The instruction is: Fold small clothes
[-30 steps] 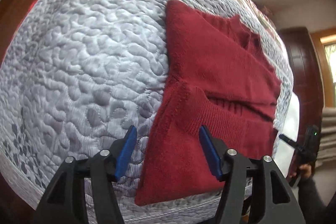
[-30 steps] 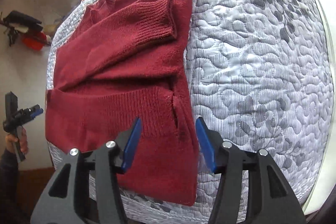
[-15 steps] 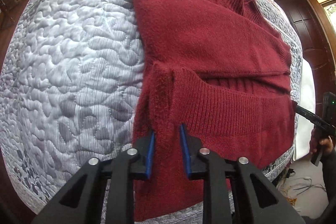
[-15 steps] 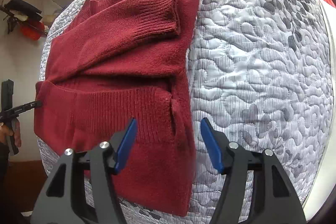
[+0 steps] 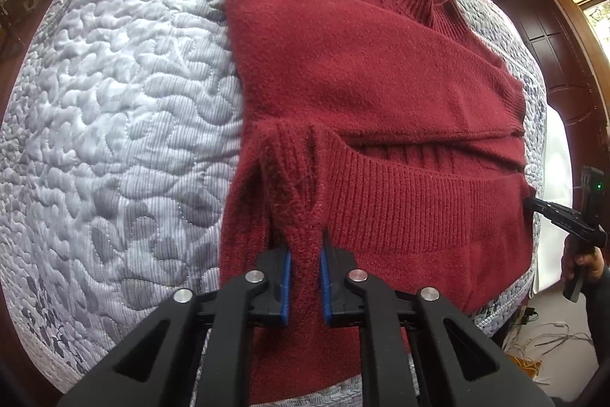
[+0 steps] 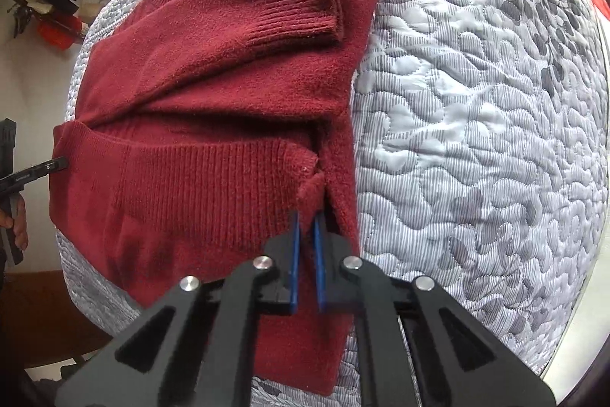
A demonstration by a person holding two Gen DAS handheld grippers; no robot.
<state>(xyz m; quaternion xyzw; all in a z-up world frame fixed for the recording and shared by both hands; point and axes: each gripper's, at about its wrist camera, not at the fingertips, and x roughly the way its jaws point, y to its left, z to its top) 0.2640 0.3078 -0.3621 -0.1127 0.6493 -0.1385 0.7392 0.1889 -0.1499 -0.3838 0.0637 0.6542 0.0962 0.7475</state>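
A red sweater (image 5: 366,71) lies partly folded, sleeves crossed over its body, on a grey quilted bed (image 5: 114,94). The left gripper (image 5: 304,277) and right gripper (image 6: 306,254) each pinch a bunched bit of its ribbed hem.

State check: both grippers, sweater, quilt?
left gripper: shut on the sweater's left edge, fabric bunched between the pads.
right gripper: shut on the sweater's right edge.
sweater: red, lying on the quilt, sleeves folded across the body, lower part not yet folded up.
quilt: spread flat under the sweater.
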